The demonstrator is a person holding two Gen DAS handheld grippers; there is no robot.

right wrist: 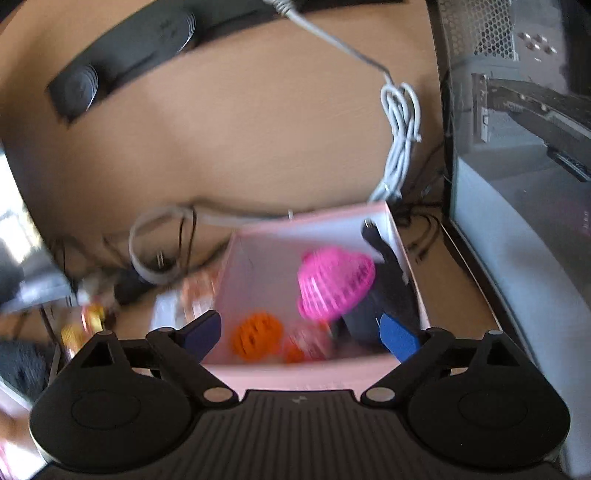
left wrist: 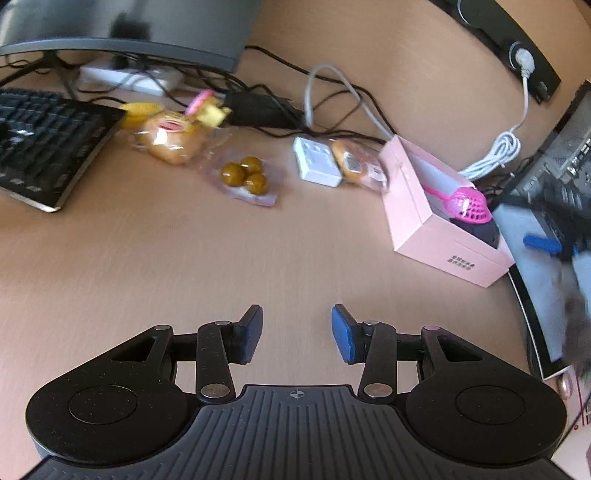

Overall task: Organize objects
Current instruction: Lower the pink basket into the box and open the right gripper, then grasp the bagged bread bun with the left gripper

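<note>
A pink open box [left wrist: 436, 236] stands on the wooden desk at the right; it holds a pink mesh scoop [left wrist: 467, 203] and a dark object. Left of it lie a white adapter [left wrist: 317, 166], a wrapped snack [left wrist: 354, 166], a bag of green plums [left wrist: 245, 175] and a bagged bun [left wrist: 170, 138]. My left gripper [left wrist: 297, 332] is open and empty above bare desk. In the right wrist view my right gripper [right wrist: 301, 338] is open and empty just above the box [right wrist: 258, 254], which holds the pink scoop [right wrist: 334, 282], an orange ball [right wrist: 256, 334] and a dark object [right wrist: 388, 280].
A black keyboard [left wrist: 44, 147] lies at the far left under a monitor [left wrist: 125, 29]. Black and white cables [left wrist: 332, 96] run behind the objects, with a coiled white cord [right wrist: 400, 129]. A computer case [right wrist: 524, 155] stands at the right. A black bar [right wrist: 122, 62] lies at the back.
</note>
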